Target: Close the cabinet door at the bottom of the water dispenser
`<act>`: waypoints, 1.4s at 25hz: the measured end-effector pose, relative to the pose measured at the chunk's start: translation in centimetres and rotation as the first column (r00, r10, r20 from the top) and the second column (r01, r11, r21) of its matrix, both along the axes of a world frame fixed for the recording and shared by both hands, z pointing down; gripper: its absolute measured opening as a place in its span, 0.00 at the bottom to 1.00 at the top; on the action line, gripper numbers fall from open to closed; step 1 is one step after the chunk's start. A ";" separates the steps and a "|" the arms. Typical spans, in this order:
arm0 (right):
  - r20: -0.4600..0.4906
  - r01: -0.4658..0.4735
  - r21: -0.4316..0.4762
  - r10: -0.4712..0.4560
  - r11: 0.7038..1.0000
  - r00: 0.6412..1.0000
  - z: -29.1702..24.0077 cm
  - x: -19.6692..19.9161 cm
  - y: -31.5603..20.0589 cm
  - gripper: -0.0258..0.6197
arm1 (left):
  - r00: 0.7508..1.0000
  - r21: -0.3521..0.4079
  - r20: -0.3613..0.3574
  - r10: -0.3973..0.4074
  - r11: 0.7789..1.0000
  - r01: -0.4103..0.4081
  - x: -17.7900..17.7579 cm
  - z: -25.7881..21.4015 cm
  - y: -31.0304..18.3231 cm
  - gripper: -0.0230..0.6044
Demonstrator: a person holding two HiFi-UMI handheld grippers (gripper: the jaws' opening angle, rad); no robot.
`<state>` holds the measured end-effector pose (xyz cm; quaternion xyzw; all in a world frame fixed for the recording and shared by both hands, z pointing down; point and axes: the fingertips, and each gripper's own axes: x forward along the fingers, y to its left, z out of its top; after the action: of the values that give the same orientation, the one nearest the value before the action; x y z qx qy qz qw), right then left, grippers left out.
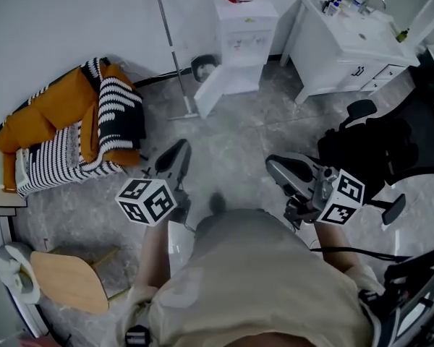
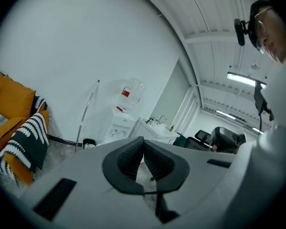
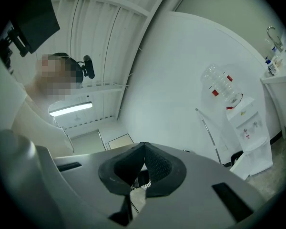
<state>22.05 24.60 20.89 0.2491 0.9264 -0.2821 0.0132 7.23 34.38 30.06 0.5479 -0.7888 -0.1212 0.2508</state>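
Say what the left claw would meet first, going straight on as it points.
The way ahead of the left claw looks free over grey marbled floor, then probably the white sink cabinet beside the white water dispenser; depth unclear.

White walls [image 1: 72,13]; grey marbled floor [image 1: 246,129] — orange sofa [image 1: 47,110]; white sink cabinet [image 1: 347,49]; black chair [image 1: 405,136].

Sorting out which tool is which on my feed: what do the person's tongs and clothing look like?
The left tongs and right tongs match: pale grey shells, black ribbed pads tapering to a point. Each carries a white cube with black square markers, the left cube and the right cube. The person wears a light beige top.
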 end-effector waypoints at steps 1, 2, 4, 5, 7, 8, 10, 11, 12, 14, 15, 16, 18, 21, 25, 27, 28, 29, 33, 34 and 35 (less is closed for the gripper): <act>0.002 -0.004 -0.009 0.004 1.000 1.000 -0.2 -1.3 0.8 0.04 | 1.000 0.002 -0.002 0.006 1.000 -0.006 -1.1 0.2 0.8 0.02; 0.001 -0.004 -0.018 0.005 1.000 1.000 -0.3 -2.5 1.7 0.04 | 1.000 0.001 -0.007 0.012 1.000 -0.012 -2.1 0.5 1.6 0.02; -0.011 0.000 -0.018 0.000 1.000 1.000 -0.4 -4.6 3.2 0.04 | 1.000 -0.002 -0.019 0.021 1.000 -0.021 -4.0 1.1 2.8 0.02; -0.021 0.001 -0.011 -0.002 1.000 1.000 -0.2 -5.5 3.9 0.04 | 0.999 -0.003 -0.022 0.023 1.000 -0.024 -4.9 1.3 3.2 0.02; -0.050 0.000 0.001 0.000 1.000 0.999 0.3 -6.9 4.8 0.04 | 0.999 0.000 -0.029 0.025 1.000 -0.025 -6.3 1.6 3.7 0.02; -0.065 0.001 0.001 -0.001 1.000 0.998 0.6 -7.4 5.3 0.04 | 0.999 0.006 -0.034 0.026 1.000 -0.026 -6.8 1.7 3.8 0.02; -0.085 0.012 0.004 -0.011 1.000 0.996 0.8 -8.2 6.0 0.04 | 0.999 0.019 -0.046 0.029 0.999 -0.028 -7.6 2.0 3.7 0.02; -0.090 0.015 0.010 -0.014 1.000 0.996 0.9 -8.6 6.1 0.04 | 0.998 0.023 -0.054 0.030 0.999 -0.029 -7.9 2.2 3.6 0.02; -0.093 0.015 0.014 -0.013 1.000 0.996 0.9 -8.9 6.1 0.04 | 0.998 0.025 -0.061 0.032 0.999 -0.031 -8.2 2.4 3.4 0.02; -0.095 0.007 0.007 -0.006 1.000 0.995 1.0 -9.5 5.6 0.04 | 0.997 0.024 -0.069 0.041 0.999 -0.040 -8.6 2.6 2.7 0.02; -0.096 0.003 -0.004 -0.003 1.000 0.995 1.0 -9.8 5.2 0.04 | 0.996 0.021 -0.070 0.048 0.999 -0.047 -8.7 2.5 2.3 0.02; -0.096 0.000 -0.017 -0.002 1.000 0.995 1.1 -10.1 4.8 0.04 | 0.996 0.016 -0.067 0.054 0.998 -0.053 -8.7 2.5 2.0 0.02; -0.090 0.003 -0.047 -0.007 0.999 0.996 1.4 -10.5 4.0 0.04 | 0.997 0.003 -0.058 0.057 0.998 -0.057 -8.8 2.3 1.4 0.02; -0.069 0.029 -0.082 -0.034 0.996 0.997 1.6 -11.1 2.4 0.04 | 0.998 -0.023 -0.045 0.047 0.999 -0.048 -8.8 2.1 0.1 0.02; -0.036 0.042 -0.114 -0.046 0.993 0.998 1.3 -12.2 -1.8 0.04 | 0.998 -0.059 -0.034 0.047 0.997 -0.048 -9.3 1.4 -4.1 0.02; -0.021 0.031 -0.142 -0.035 0.989 0.999 1.3 -12.6 -5.0 0.04 | 0.997 -0.072 -0.026 0.074 0.995 -0.076 -9.2 1.0 -7.6 0.02; -0.016 0.024 -0.157 -0.027 0.987 1.000 1.4 -12.7 -6.7 0.04 | 0.996 -0.081 -0.018 0.092 0.992 -0.094 -9.2 0.9 -9.5 0.02; -0.012 0.018 -0.172 -0.020 0.985 1.000 1.6 -12.8 -8.2 0.04 | 0.994 -0.091 -0.010 0.109 0.990 -0.109 -9.0 0.8 -11.1 0.02; -0.012 0.012 -0.195 -0.014 0.981 1.000 2.2 -12.7 -12.5 0.04 | 0.985 -0.111 0.009 0.175 0.979 -0.173 -8.1 0.6 -16.6 0.02; -0.012 0.012 -0.195 -0.015 0.981 1.000 2.4 -12.5 -14.0 0.04 | 0.980 -0.119 0.011 0.197 0.974 -0.195 -7.7 0.5 -18.4 0.02; -0.011 0.012 -0.191 -0.014 0.982 1.000 2.5 -12.0 -15.8 0.04 | 0.975 -0.127 0.011 0.222 0.967 -0.219 -6.9 0.5 -20.6 0.02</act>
<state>10.02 8.85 23.37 0.2509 0.8935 -0.3713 0.0293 0.31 13.82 30.59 0.6170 -0.7321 -0.0361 0.2864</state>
